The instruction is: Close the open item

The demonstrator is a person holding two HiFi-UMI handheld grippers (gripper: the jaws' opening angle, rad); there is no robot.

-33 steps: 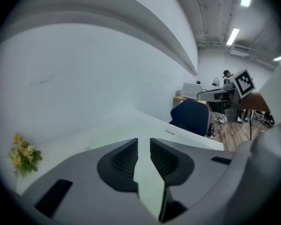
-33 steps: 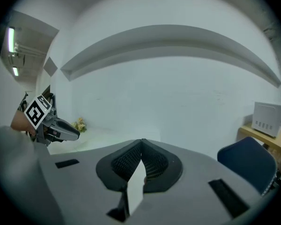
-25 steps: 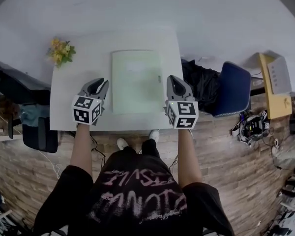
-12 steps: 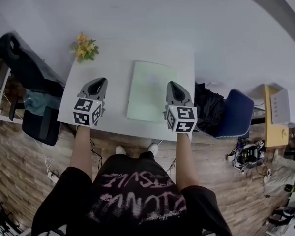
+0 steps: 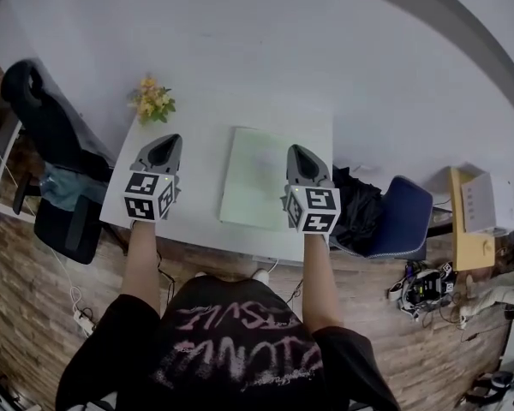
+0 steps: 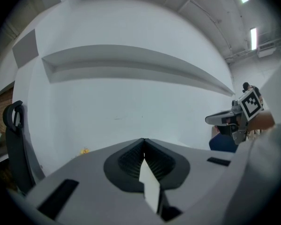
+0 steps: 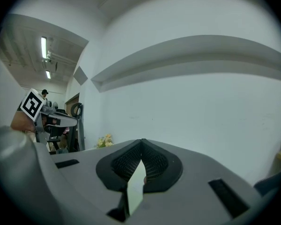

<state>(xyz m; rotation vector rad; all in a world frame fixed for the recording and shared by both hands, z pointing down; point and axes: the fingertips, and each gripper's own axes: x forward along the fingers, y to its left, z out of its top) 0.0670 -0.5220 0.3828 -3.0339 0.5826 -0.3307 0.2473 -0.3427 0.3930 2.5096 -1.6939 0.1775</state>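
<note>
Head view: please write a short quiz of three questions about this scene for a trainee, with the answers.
1. True or false: in the head view, the green folder on the table shows between the left gripper and the right gripper.
2. What stands at the table's far left corner? A: yellow flowers. B: a cup. C: a laptop.
3. Fill in: in each gripper's own view, the jaws are ____, with nothing between them.

Key: 1 true; 2 A; 3 shut.
</note>
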